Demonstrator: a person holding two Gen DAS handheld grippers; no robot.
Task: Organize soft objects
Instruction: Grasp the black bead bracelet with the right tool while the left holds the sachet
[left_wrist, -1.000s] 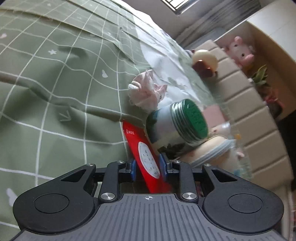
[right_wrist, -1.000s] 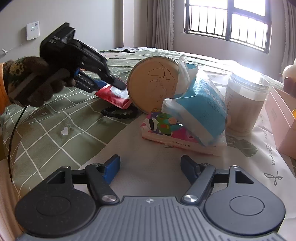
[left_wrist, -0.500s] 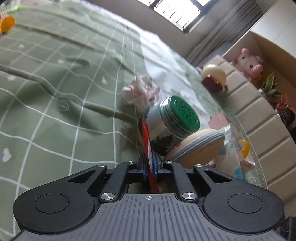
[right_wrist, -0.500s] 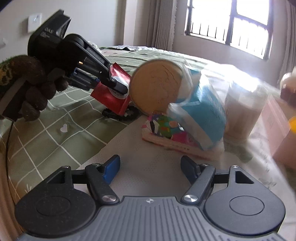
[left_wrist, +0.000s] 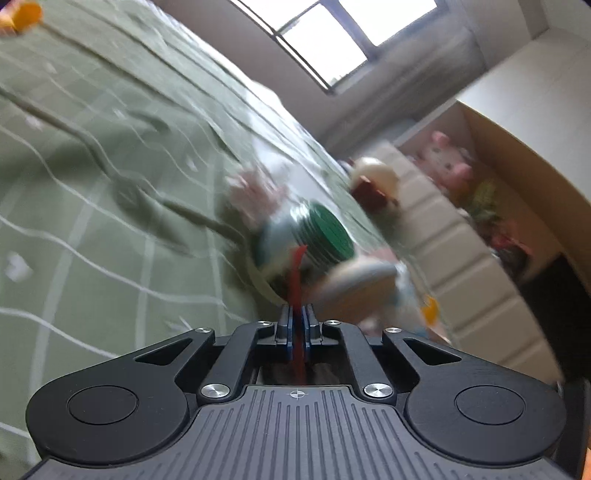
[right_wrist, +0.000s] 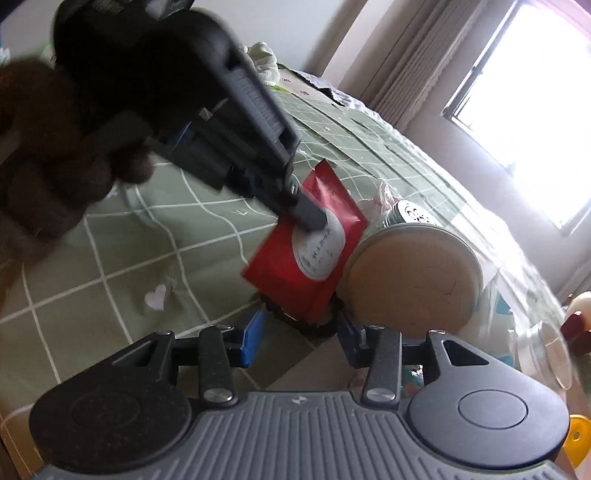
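My left gripper (left_wrist: 296, 320) is shut on a flat red packet (left_wrist: 295, 280), seen edge-on between its pads. In the right wrist view the same left gripper (right_wrist: 310, 218), held by a gloved hand (right_wrist: 48, 177), lifts the red packet (right_wrist: 280, 273) above the green checked bedspread (right_wrist: 110, 258). My right gripper (right_wrist: 299, 338) sits low in front of it, jaws closing but still apart. A black hair ring (right_wrist: 317, 326) and the packet's lower corner show in the gap; no pad touches them.
A round tan tin (right_wrist: 410, 280) leans just right of the packet, with a green-lidded jar (left_wrist: 325, 236) and a pink scrunchie (left_wrist: 255, 195) behind. A clear jar (right_wrist: 546, 354) stands at the right. A padded headboard (left_wrist: 461, 258) and a plush pig (left_wrist: 450, 162) are beyond.
The left gripper closed on the red packet and lifted it off the bedspread. The right gripper rolled, moved in toward the packet, and its jaws narrowed.
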